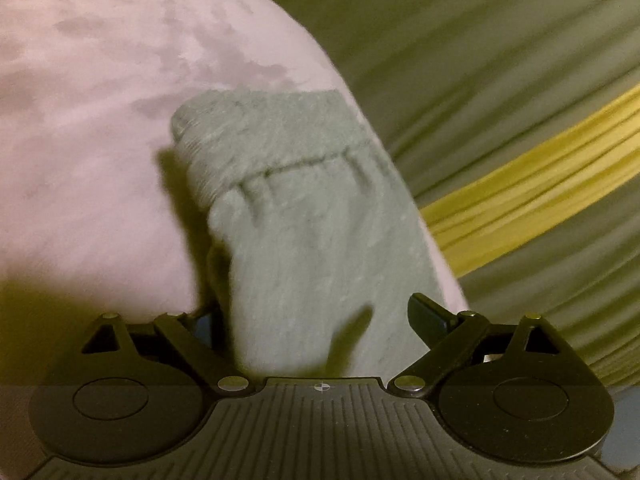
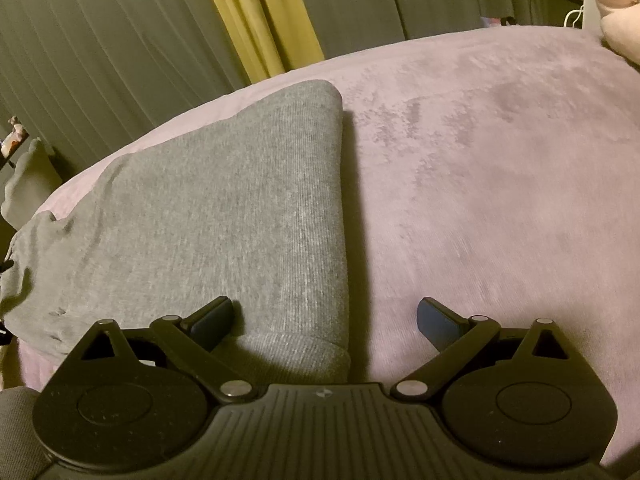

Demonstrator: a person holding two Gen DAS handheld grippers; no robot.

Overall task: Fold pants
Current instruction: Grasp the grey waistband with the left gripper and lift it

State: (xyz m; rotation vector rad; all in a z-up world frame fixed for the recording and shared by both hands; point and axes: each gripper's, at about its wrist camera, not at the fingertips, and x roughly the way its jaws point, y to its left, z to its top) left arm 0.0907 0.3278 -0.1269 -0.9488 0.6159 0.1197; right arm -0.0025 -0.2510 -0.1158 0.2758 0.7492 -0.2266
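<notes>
Grey knit pants (image 2: 224, 208) lie on a pink plush bed cover (image 2: 500, 168). In the right wrist view they lie flat with a straight folded edge running up the middle. My right gripper (image 2: 324, 320) is open, its jaws astride that near edge, left finger over the cloth, right finger over the cover. In the left wrist view the pants (image 1: 304, 216) show the ribbed waistband end at the far side. My left gripper (image 1: 316, 320) is open with the cloth bunched between the jaws; the left fingertip is hidden by the cloth.
Grey-green pleated curtains (image 2: 100, 64) with a yellow strip (image 2: 256, 16) hang behind the bed. The bed edge (image 1: 360, 92) runs close beside the pants. A pink pillow (image 2: 620, 20) lies at the far right corner. A grey garment (image 2: 28, 184) hangs at left.
</notes>
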